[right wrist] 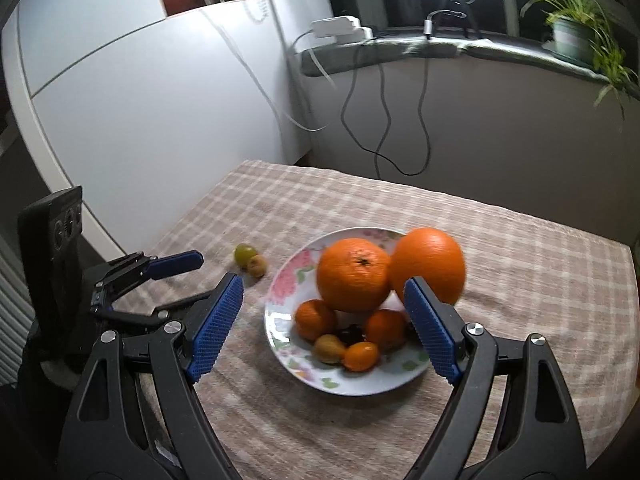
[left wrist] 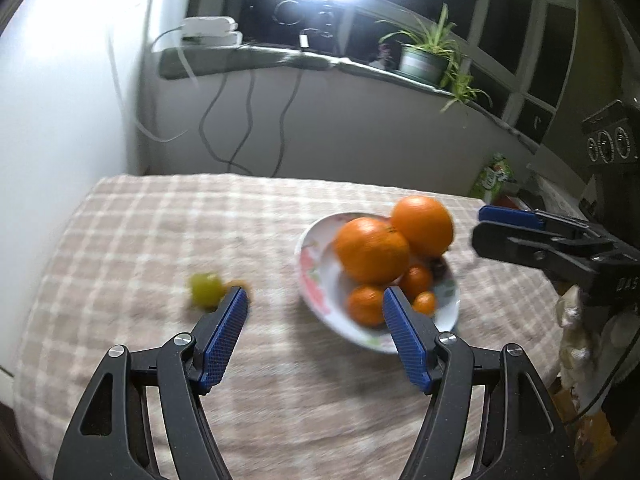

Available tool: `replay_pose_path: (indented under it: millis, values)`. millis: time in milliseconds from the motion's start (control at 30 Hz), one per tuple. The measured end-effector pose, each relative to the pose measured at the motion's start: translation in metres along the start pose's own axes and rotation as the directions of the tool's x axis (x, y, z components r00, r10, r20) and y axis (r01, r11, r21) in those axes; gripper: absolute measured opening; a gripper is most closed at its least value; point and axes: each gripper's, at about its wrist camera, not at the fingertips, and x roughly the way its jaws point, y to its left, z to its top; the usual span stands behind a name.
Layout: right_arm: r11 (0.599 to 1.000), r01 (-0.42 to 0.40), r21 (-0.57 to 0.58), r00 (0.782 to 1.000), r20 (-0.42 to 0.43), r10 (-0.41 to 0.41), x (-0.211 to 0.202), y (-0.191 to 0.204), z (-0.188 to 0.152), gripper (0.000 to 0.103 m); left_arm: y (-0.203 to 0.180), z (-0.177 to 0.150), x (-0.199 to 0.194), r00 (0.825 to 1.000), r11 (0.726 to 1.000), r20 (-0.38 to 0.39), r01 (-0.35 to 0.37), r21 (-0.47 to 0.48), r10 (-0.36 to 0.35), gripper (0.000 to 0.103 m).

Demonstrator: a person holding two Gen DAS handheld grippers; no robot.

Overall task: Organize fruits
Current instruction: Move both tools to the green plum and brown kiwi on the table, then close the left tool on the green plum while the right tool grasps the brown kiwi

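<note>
Right wrist view shows a flowered white plate (right wrist: 280, 292) on the checked tablecloth (right wrist: 520, 280), heaped with two big glossy oranges (right wrist: 354, 274), three smaller mandarins (right wrist: 316, 319), a yellowish fruit (right wrist: 328, 348) and something dark I cannot make out. Two small fruits, a green one (right wrist: 244, 254) touching a yellow-brown one (right wrist: 257, 265), lie on the cloth left of the plate. Both the right gripper (right wrist: 323, 294) and left gripper (left wrist: 314, 300) hang spread wide, gripping nothing.
</note>
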Motion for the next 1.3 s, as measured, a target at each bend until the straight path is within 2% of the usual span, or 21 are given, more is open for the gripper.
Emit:
replay_pose_path:
  millis: [367, 533, 600, 833, 1033, 1233, 1300]
  values:
    - [0.992, -0.045, -0.117, 0.998, -0.043, 0.040, 0.014, 0.030, 0.002, 0.085, 0.052, -0.020, -0.005, 0.999, 0.994, -0.027, -0.021, -0.104, 0.018, 0.068]
    - [0.981, -0.046, -0.189, 0.997, -0.063, 0.034, 0.024, 0.046, 0.004, 0.085, 0.065, -0.022, -0.004, 0.999, 0.993, -0.030, -0.013, -0.121, 0.010, 0.059]
    - [0.974, -0.051, -0.219, 0.997, -0.073, 0.036, 0.029, 0.055, 0.005, 0.081, 0.070, -0.021, -0.003, 1.000, 0.991, -0.029, -0.006, -0.132, 0.002, 0.054]
    - [0.946, -0.070, -0.316, 0.990, -0.136, 0.028, 0.053, 0.081, 0.004, 0.060, 0.088, -0.015, 0.006, 0.999, 0.984, -0.034, 0.018, -0.177, -0.024, 0.050]
    - [0.921, -0.097, -0.378, 0.979, -0.202, 0.020, 0.086, 0.098, 0.003, 0.050, 0.100, -0.011, 0.021, 0.997, 0.975, -0.053, 0.034, -0.220, -0.047, 0.048]
    - [0.903, -0.103, -0.418, 0.968, -0.252, -0.006, 0.120, 0.106, 0.007, 0.044, 0.108, -0.003, 0.039, 0.996, 0.971, -0.068, 0.042, -0.237, -0.059, 0.047]
    - [0.896, -0.101, -0.433, 0.964, -0.266, -0.020, 0.130, 0.108, 0.007, 0.043, 0.111, 0.000, 0.045, 0.995, 0.969, -0.075, 0.046, -0.242, -0.066, 0.044]
